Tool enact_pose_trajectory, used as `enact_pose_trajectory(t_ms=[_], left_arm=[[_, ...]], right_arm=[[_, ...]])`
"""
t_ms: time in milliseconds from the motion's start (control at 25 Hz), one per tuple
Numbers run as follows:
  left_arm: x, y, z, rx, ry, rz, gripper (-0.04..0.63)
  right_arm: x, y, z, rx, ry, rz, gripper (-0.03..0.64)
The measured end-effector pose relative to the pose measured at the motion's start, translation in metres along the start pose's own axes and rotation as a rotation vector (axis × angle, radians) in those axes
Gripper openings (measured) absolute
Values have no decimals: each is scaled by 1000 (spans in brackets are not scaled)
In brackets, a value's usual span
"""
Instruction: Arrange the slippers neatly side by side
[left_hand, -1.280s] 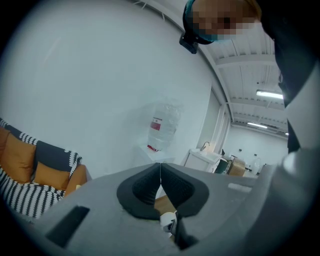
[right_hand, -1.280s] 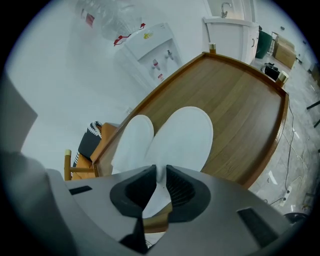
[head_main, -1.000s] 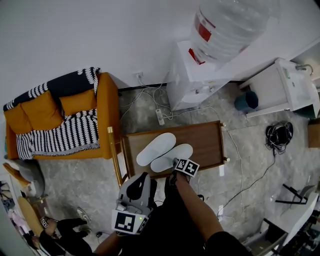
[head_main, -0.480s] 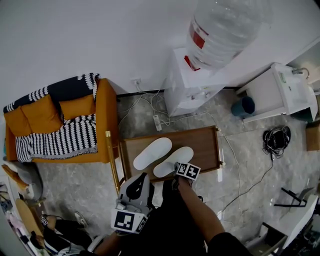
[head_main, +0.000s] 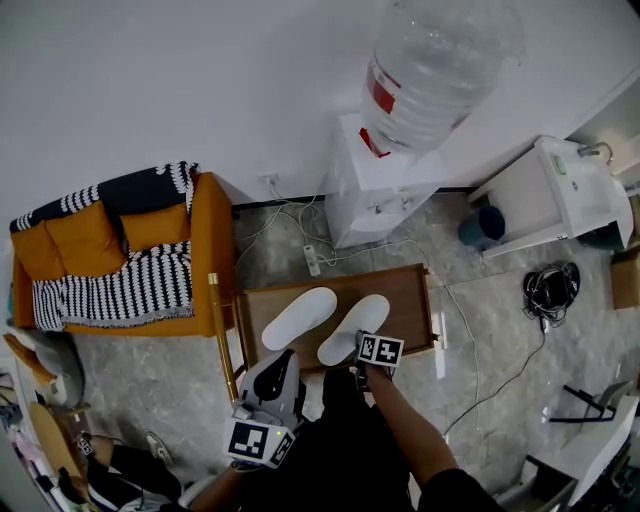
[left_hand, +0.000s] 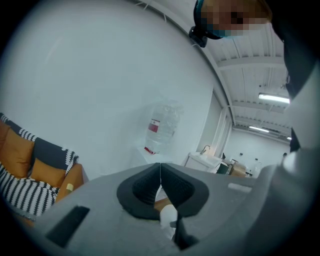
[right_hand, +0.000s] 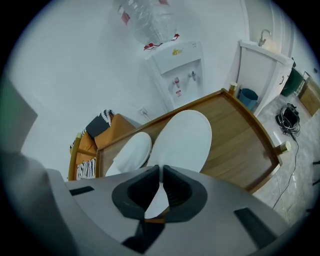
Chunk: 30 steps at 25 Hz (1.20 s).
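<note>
Left gripper (left_hand: 160, 168), nearest: fingers (left_hand: 142, 187) shut together, nothing held. Right gripper (right_hand: 161, 172): fingers just closed nearly together, thin heel edge of right slipper (right_hand: 182, 140) apparently pinched between. Left slipper (right_hand: 132, 150) laid just beside, further left, on wooden surface (right_hand: 235, 135). Slippers judged light, soft, floppy; best taken at heel rim, slid rather than lifted.
</note>
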<state>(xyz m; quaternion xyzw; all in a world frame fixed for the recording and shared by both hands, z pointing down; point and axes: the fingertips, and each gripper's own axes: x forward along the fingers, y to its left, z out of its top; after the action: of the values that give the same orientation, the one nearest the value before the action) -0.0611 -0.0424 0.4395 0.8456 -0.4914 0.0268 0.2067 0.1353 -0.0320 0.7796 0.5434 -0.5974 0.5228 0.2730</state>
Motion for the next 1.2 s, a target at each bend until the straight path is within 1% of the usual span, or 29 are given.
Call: enact_pose_trajectory(t_ms=[160,280,680,1040,1200], left_arm=[[3,-4,1,6,0,6,17],[6,-9,0,7,3,10,17],[22,-27,-9,-4,11,21,17],[35,-39,-16,-15,19,50,17],[40,-42,-21,-21,26,66,17]], right_arm=[[-9,-9,11,-46,-2,2,28],[-16,-16,18,-100,-5,4,28],[-35,-36,42,-336,-3,-6,26],[-39,-57,54,-575,48,-16,26],[-34,-70,56,-656,83,-24,26]])
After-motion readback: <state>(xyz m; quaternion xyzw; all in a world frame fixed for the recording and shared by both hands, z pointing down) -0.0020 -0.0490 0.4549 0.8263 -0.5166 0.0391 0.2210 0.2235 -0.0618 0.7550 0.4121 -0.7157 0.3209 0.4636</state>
